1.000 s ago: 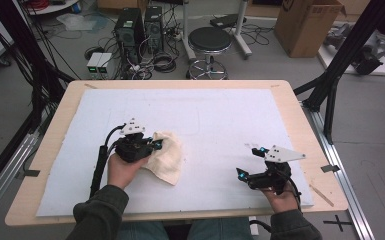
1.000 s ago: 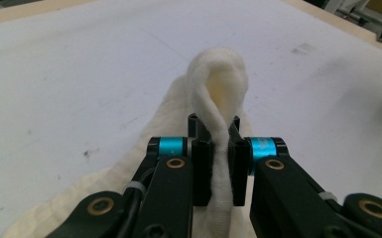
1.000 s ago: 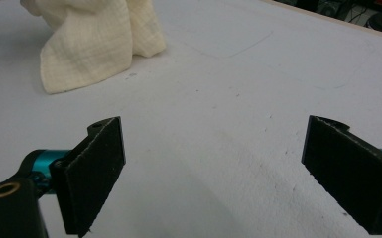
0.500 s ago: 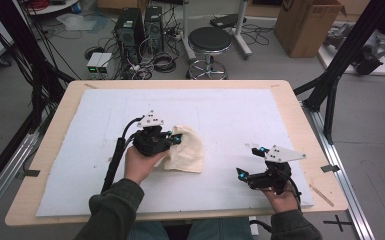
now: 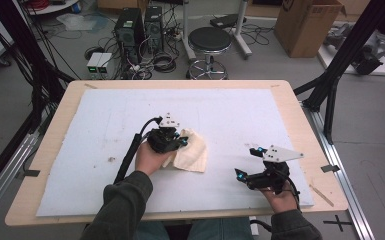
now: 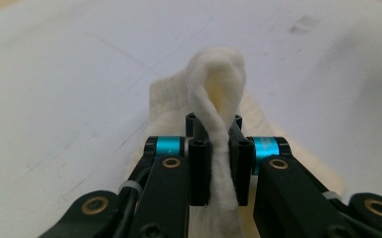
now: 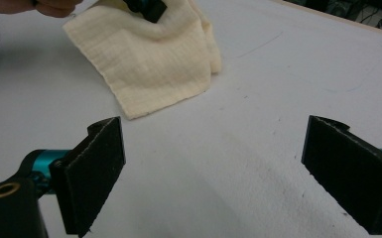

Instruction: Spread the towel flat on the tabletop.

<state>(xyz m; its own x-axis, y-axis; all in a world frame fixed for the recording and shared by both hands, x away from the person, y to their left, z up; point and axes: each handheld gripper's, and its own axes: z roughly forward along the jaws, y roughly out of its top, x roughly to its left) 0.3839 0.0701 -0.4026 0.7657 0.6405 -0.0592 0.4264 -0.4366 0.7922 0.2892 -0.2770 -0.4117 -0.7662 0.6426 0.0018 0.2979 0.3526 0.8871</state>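
Cloth (image 5: 190, 155): cream, crumpled on the counter (image 5: 55, 150)
Left gripper (image 6: 220, 148): fingers clamped on a cloth fold, just been easing wider
Right gripper (image 7: 223, 163): well right of cloth, fingers apart

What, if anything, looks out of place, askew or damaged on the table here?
Nothing stands out as damaged or spilled. The cream cloth lies bunched rather than flat, a fold pinched upright in the left tool. The white mat carries a few small dark specks. The right tool stands open over bare mat.

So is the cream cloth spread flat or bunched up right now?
Bunched. The left gripper pinches a raised fold of the cloth, and the rest lies crumpled on the white mat.
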